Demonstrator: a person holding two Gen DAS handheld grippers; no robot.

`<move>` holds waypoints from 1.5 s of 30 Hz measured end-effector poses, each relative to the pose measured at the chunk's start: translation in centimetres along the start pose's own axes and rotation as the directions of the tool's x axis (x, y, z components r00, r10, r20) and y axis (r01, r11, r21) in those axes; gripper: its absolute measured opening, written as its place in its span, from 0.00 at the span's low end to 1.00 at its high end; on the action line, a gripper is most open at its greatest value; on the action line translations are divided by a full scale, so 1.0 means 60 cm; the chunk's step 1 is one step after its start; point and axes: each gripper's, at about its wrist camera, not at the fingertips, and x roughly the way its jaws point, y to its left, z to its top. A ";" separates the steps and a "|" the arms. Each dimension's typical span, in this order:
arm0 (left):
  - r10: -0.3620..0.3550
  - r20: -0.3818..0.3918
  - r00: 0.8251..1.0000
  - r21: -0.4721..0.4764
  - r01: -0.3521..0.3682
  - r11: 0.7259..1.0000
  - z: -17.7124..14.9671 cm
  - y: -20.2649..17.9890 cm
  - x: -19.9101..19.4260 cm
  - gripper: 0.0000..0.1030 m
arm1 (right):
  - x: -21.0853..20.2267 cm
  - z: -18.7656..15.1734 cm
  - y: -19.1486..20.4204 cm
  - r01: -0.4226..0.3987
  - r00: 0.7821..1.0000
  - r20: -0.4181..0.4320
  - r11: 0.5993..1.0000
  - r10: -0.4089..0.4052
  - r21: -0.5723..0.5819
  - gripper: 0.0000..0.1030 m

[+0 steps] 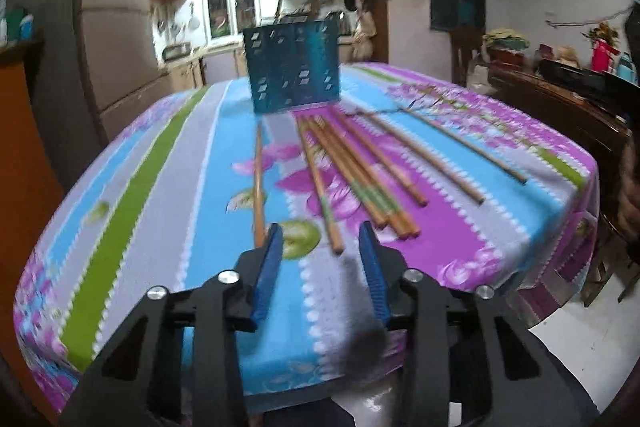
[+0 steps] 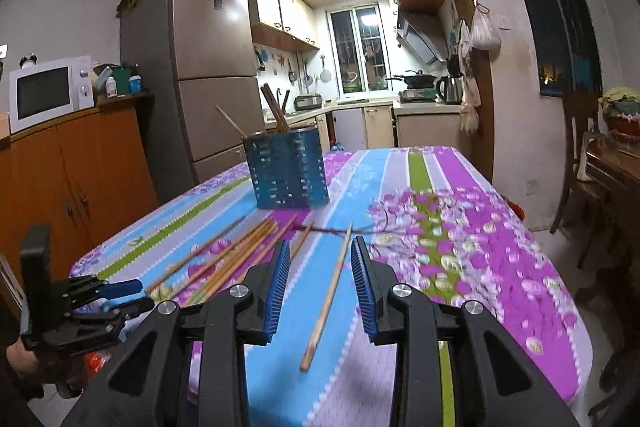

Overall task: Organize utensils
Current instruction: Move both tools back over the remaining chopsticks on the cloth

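Note:
Several wooden chopsticks (image 1: 352, 171) lie spread on the flowered tablecloth in front of a blue perforated utensil holder (image 1: 294, 67). My left gripper (image 1: 322, 239) is open and empty, just short of the near chopstick ends. In the right wrist view the holder (image 2: 286, 169) has a few chopsticks (image 2: 274, 109) standing in it. My right gripper (image 2: 320, 251) is open and empty above a single chopstick (image 2: 326, 301) that lies between its fingers. The chopstick bundle (image 2: 236, 255) lies to its left. The left gripper (image 2: 124, 297) shows at the table's left edge.
The table (image 2: 500, 267) has its striped cloth hanging over the edges. An orange cabinet (image 2: 72, 179) with a microwave (image 2: 50, 93) and a fridge (image 2: 200, 67) stand to the left. A dark sideboard (image 1: 560, 107) and chair (image 2: 576, 147) stand to the right.

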 end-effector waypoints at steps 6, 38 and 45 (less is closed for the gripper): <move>0.007 0.021 1.000 0.034 -0.008 0.999 -0.017 -0.008 0.012 0.29 | -0.004 -0.032 0.007 -0.002 1.000 -0.031 1.000 0.002 0.020 0.32; -0.006 0.124 0.992 0.065 -0.002 0.998 -0.032 -0.020 0.019 0.12 | 0.113 -0.120 0.143 0.087 0.986 -0.141 0.995 -0.093 -0.046 0.11; -0.007 0.150 0.989 0.056 -0.001 0.998 -0.039 -0.019 0.019 0.13 | 0.111 -0.121 0.143 0.092 0.985 -0.140 0.994 -0.098 -0.051 0.12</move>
